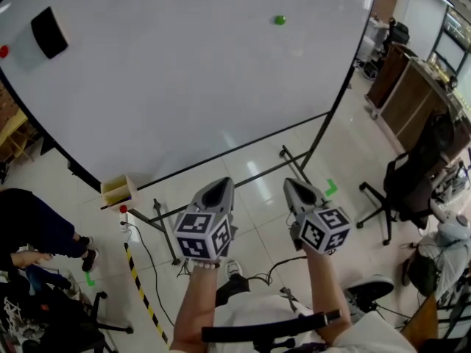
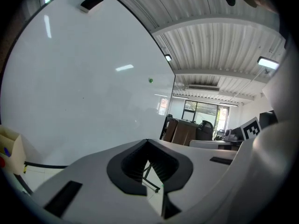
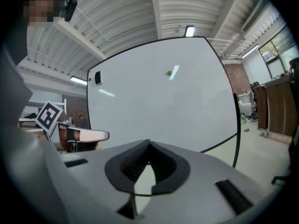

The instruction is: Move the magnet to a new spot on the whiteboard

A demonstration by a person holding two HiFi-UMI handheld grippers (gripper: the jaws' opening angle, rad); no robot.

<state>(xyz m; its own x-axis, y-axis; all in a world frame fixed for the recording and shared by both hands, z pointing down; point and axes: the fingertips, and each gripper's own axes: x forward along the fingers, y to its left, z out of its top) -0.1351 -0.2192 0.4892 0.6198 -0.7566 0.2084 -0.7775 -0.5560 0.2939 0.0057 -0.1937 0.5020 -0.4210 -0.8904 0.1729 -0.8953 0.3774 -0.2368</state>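
Pale glossy floor tiles [image 1: 257,190] run under a large whiteboard [image 1: 184,87] on a black wheeled frame, and the board fills most of the head view. The green magnet [image 1: 280,20] sticks to the board's upper right part, well apart from everything else on it; it shows as a small green dot in the left gripper view [image 2: 150,80] and in the right gripper view [image 3: 169,73]. Far across the board, near its upper left corner, a black eraser [image 1: 49,31] sits beside a red magnet [image 1: 4,51]. A small wooden box [image 1: 118,191] hangs at the board's lower left corner.

Below the board's bottom edge, both grippers point up toward it and touch neither board nor magnet. The left gripper [image 1: 221,186] is clenched: its own view shows the jaw tips meeting, nothing caught between them [image 2: 147,142]. The right gripper [image 1: 293,185] is likewise clenched and empty, tips together [image 3: 149,143]. They are held side by side, near each other, each with its marker cube toward the camera.

Yellow-and-black tape [image 1: 143,293] runs along the floor at lower left, beside a person's legs [image 1: 37,230]. A black office chair [image 1: 401,190] and a wooden cabinet [image 1: 408,87] stand to the right.
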